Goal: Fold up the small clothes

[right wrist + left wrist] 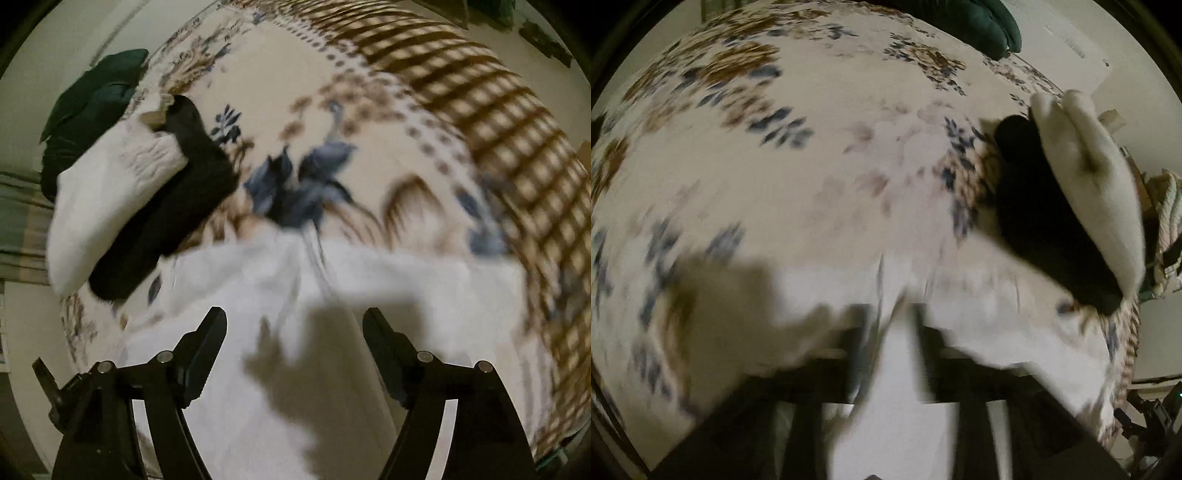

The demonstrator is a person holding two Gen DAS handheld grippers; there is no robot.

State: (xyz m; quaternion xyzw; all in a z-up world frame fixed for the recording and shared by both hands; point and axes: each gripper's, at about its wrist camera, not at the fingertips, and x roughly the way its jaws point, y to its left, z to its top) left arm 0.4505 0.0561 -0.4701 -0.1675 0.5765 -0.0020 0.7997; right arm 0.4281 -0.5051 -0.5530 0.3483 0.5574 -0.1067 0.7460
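White garment spread crosswise; right gripper fingers apart.

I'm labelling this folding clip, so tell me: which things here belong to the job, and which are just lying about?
Part of the job:
- white garment, spread on the bedspread
- left gripper, shut on the white garment
- right gripper, open above it
- cream and black clothes stacked aside, seemingly done already

Lying about:
- floral bedspread
- dark green cushion

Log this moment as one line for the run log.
left gripper: shut on white garment | right gripper: open above it | folded pile: aside | surface: floral bedspread
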